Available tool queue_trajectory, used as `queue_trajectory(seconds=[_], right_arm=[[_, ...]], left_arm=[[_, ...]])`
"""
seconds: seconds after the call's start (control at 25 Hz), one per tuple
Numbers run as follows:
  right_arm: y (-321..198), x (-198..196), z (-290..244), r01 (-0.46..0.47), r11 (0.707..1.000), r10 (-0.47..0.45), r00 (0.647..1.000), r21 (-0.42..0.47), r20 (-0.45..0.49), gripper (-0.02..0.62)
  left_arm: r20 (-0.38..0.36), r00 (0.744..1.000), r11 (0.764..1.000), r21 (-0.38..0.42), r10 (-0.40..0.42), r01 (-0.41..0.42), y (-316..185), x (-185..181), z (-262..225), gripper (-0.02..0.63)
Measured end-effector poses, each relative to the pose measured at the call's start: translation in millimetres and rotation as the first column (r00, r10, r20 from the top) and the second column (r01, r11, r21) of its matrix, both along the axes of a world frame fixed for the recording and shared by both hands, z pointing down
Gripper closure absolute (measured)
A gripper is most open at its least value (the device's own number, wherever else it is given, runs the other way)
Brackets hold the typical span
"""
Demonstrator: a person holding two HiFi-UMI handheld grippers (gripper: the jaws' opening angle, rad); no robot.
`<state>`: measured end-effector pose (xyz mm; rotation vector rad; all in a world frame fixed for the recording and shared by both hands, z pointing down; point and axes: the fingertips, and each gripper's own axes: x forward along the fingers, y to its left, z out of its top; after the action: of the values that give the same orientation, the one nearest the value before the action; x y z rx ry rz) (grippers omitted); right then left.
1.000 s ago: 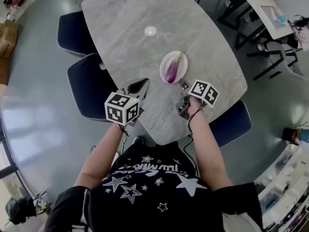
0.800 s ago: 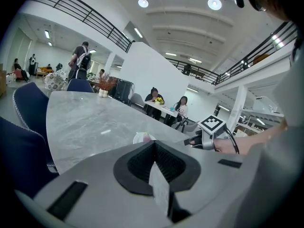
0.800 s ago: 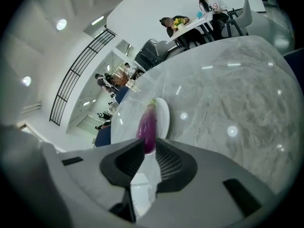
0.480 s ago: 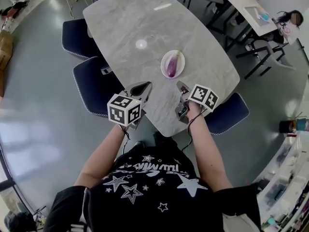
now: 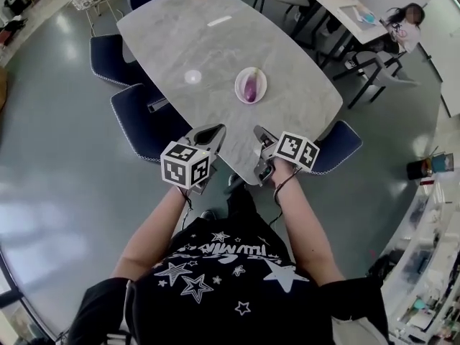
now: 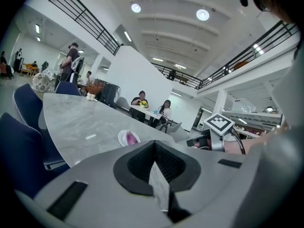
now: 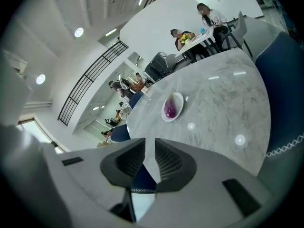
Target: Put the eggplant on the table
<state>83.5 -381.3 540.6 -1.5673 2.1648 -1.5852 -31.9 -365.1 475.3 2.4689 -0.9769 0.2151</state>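
A person stands at the near end of a grey marble table (image 5: 287, 113), holding a gripper in each hand; both grippers hover over the table's near edge, side by side but apart. The left gripper (image 5: 212, 129) has its jaws pressed together with nothing between them; the right gripper (image 5: 259, 135) has its jaws a narrow slit apart, also empty. The purple eggplant (image 5: 250, 88) lies on a small white plate (image 5: 239, 92) near the middle of the table, well beyond both grippers. Dark blue chairs (image 5: 140, 117) stand around the table.
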Motion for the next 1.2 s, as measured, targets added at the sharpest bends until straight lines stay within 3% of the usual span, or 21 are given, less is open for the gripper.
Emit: queue_trajectory(seconds=[0.28,0.6,1.2], right_arm=[[46,-2,-25,-0.046,0.998,0.046,0.999,0.04,0.009,0.526],[80,12,-28,-0.019,0.998,0.019,1.0,0.061,-0.007,0.526],[150,9,-45,0.135,0.986,-0.136,0.991,0.102,0.003,0.526]], left_arm=[[-0.036,0.998,0.999,-0.016,0.051,-0.051,32,0,-3,0.598],[-0.027,0.996,0.996,-0.026,0.086,-0.087,61,23,6,0.598],[-0.006,0.999,0.999,0.001,-0.036,0.036,134,44,-6,0.598]])
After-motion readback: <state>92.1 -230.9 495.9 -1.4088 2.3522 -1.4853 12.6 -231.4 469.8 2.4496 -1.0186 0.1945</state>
